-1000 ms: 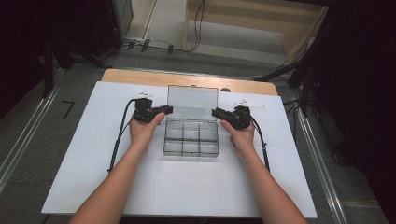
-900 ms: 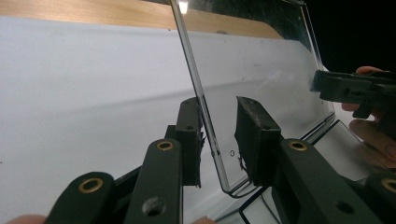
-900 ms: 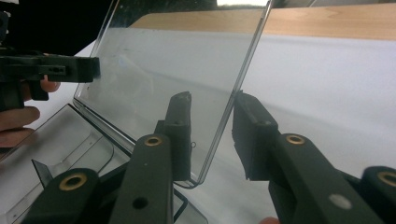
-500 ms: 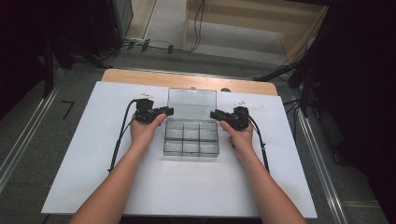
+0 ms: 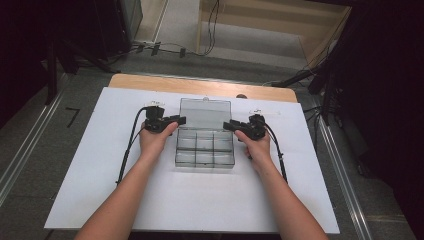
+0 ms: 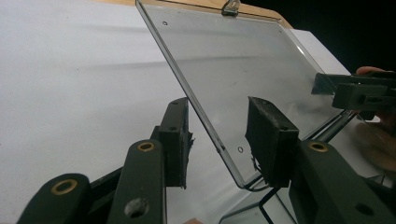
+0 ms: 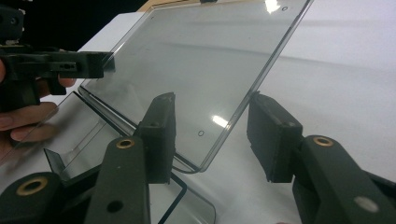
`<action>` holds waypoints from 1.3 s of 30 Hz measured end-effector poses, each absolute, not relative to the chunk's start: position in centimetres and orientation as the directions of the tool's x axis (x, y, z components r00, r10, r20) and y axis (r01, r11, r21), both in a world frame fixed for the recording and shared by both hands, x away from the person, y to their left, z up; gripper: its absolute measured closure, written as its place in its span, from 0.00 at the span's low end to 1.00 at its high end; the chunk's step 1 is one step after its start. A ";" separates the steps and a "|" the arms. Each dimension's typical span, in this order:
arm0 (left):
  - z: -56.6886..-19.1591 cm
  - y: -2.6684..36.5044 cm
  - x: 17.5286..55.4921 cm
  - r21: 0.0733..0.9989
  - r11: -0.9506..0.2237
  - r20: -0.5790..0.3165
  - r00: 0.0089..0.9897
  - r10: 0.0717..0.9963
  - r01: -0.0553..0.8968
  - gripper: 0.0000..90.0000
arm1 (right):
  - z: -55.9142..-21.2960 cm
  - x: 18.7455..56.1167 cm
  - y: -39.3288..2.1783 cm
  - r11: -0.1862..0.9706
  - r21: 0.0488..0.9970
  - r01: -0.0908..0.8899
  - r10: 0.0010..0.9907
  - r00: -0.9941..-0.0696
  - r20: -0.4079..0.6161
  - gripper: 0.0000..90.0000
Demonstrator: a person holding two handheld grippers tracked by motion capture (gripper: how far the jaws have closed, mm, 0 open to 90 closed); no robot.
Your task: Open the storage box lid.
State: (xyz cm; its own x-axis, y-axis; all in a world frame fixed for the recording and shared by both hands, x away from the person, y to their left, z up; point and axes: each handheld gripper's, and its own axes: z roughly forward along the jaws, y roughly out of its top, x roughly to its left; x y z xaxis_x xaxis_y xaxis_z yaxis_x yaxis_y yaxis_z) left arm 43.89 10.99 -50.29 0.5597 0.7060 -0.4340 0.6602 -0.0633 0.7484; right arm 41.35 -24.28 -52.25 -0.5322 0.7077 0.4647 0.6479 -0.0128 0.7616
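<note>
Readable text: none can be made out in any view.
Clear plastic compartment box (image 5: pixel 205 147): no label, brand or number visible on its lid or walls.
White sheet covering the table (image 5: pixel 100 180): blank, no print.
Grey floor left of the table (image 5: pixel 55 125): a black angle mark (image 5: pixel 73 116), not a letter or number.

The box (image 5: pixel 205 147) is looking clear like glass, and so is its lid (image 5: pixel 205 114). Both grippers, the left gripper (image 5: pixel 176 120) and the right gripper (image 5: pixel 229 125), are showing black, with little gold rings on the jaws. The table (image 5: pixel 100 165) is showing white, with a light brown wooden edge at the back.
</note>
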 end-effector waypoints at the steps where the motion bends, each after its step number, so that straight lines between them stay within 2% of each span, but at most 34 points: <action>1: -50.3 11.0 43.9 0.745 -0.066 -0.436 0.559 0.705 0.664 0.65 | -52.3 41.4 -24.3 -0.013 0.759 0.650 0.710 -0.528 0.465 0.54; 3: -50.5 10.9 43.9 0.738 -0.079 -0.428 0.556 0.713 0.670 0.65 | -52.3 41.4 -24.3 -0.009 0.753 0.658 0.721 -0.518 0.461 0.51; 13: -50.6 10.9 43.9 0.736 -0.092 -0.421 0.560 0.713 0.671 0.63 | -52.3 41.4 -24.2 -0.002 0.748 0.663 0.733 -0.508 0.452 0.52; 17: -50.1 11.2 43.8 0.747 -0.091 -0.415 0.568 0.711 0.659 0.56 | -52.0 41.1 -24.1 0.014 0.773 0.634 0.740 -0.527 0.419 0.52; 23: -48.6 11.9 43.0 0.785 -0.101 -0.373 0.597 0.711 0.611 0.44 | -51.4 40.2 -23.9 0.046 0.818 0.573 0.749 -0.562 0.351 0.41; 28: -47.6 12.5 41.9 0.808 -0.117 -0.346 0.626 0.699 0.578 0.33 | -50.8 39.5 -23.9 0.067 0.825 0.561 0.749 -0.575 0.329 0.19; 30: -47.3 12.7 41.5 0.814 -0.131 -0.332 0.638 0.695 0.566 0.30 | -50.5 39.1 -24.0 0.076 0.828 0.555 0.747 -0.582 0.321 0.13; 39: -46.1 13.2 39.4 0.825 -0.151 -0.326 0.676 0.661 0.545 0.12 | -49.6 37.1 -24.7 0.087 0.848 0.523 0.736 -0.608 0.299 0.04</action>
State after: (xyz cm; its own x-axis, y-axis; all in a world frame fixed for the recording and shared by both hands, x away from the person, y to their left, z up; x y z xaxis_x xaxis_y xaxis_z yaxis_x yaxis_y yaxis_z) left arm 39.44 13.19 -46.12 0.6763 0.6608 -0.3255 0.5449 -0.1514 0.8247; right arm 37.09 -24.70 -49.61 -0.6078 0.7356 0.2991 0.5229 0.0873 0.8479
